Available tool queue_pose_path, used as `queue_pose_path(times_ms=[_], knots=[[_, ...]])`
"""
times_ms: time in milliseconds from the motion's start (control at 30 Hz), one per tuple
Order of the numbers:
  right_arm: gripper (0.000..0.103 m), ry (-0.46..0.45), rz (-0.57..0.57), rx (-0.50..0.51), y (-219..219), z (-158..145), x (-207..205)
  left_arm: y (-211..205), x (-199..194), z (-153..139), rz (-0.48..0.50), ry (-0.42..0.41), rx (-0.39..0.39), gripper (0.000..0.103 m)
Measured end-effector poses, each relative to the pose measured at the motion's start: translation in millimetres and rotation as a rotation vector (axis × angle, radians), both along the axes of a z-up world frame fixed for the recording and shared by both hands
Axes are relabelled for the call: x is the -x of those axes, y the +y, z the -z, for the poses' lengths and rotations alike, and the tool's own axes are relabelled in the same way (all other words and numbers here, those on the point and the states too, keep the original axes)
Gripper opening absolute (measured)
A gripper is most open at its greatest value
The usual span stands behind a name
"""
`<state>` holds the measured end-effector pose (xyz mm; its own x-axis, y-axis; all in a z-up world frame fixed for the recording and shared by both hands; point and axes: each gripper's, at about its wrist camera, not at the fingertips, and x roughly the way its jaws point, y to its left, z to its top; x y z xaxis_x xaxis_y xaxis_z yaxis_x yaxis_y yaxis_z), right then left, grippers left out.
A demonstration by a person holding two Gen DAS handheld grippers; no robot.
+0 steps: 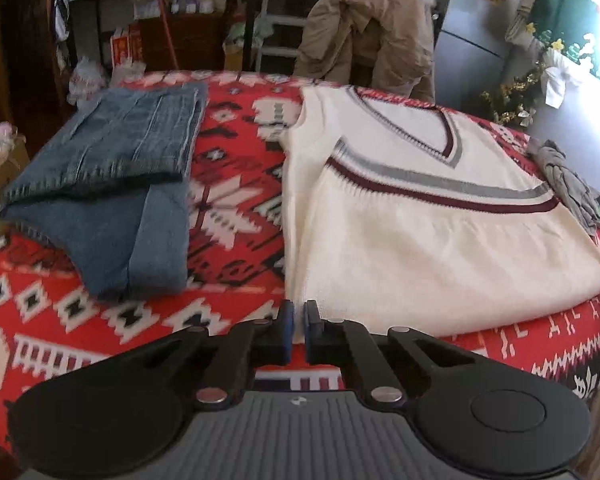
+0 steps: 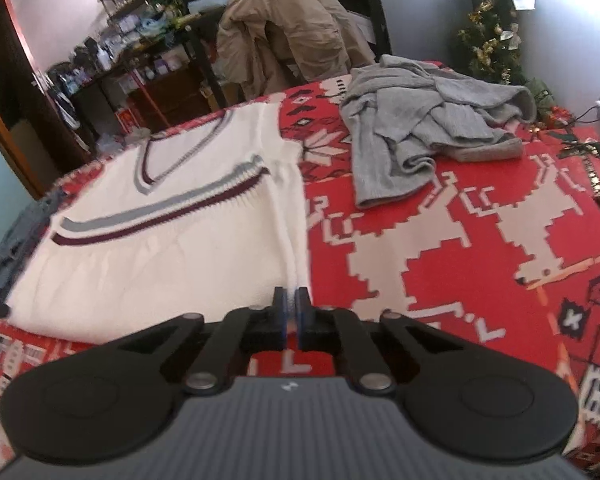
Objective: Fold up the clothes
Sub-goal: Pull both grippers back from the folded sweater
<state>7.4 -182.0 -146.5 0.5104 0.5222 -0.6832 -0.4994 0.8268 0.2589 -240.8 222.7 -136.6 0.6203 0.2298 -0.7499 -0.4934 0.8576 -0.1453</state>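
Note:
A white V-neck sweater (image 1: 420,248) with grey and maroon stripes lies flat on the red patterned cloth (image 1: 236,200), neck at the far end. My left gripper (image 1: 299,314) is shut on the near left corner of its hem, and white knit shows between the blue pads. In the right wrist view the sweater (image 2: 160,240) fills the left half. My right gripper (image 2: 291,300) is shut on its near right hem corner, again with white fabric pinched between the pads.
Folded blue jeans (image 1: 112,184) lie to the left of the sweater. A crumpled grey garment (image 2: 428,128) sits to its right on the red cloth (image 2: 460,220). A chair draped with a beige jacket (image 2: 284,28) stands beyond the far edge, with cluttered shelves (image 2: 140,52) behind it.

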Motion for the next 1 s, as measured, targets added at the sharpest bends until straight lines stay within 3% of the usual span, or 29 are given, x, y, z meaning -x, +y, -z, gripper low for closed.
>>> queue_pose_path(times_ms=[167,267,333,433,500,567,667,767,900,1000], knots=[[0.004,0.025,0.01,0.019,-4,6,-3,5,-1,0,-0.015,0.004,0.026,0.007],[0.008,0.021,0.017,0.026,-4,2,-3,5,4,-6,-0.044,-0.007,0.016,0.017],[0.011,0.011,0.034,0.028,-6,-2,0,4,10,-12,-0.065,-0.023,0.003,0.018],[0.022,-0.034,0.055,0.041,-9,-15,12,-1,17,-23,-0.078,-0.053,0.013,0.025],[0.036,-0.06,0.04,0.035,-7,-24,22,-10,16,-32,-0.06,-0.086,0.024,0.035],[0.04,-0.07,0.01,0.021,0,-32,30,-24,10,-39,-0.026,-0.108,0.022,0.041],[0.06,-0.088,-0.019,-0.008,14,-41,44,-45,-3,-43,-0.005,-0.144,0.042,0.052],[0.076,-0.118,-0.01,-0.032,30,-46,58,-66,-22,-35,0.007,-0.157,0.063,0.051],[0.081,-0.09,0.019,-0.021,54,-41,68,-94,-49,-22,0.055,-0.192,0.038,0.049],[0.08,-0.135,-0.023,-0.02,73,-35,79,-115,-73,-9,0.109,-0.165,-0.014,0.022]])
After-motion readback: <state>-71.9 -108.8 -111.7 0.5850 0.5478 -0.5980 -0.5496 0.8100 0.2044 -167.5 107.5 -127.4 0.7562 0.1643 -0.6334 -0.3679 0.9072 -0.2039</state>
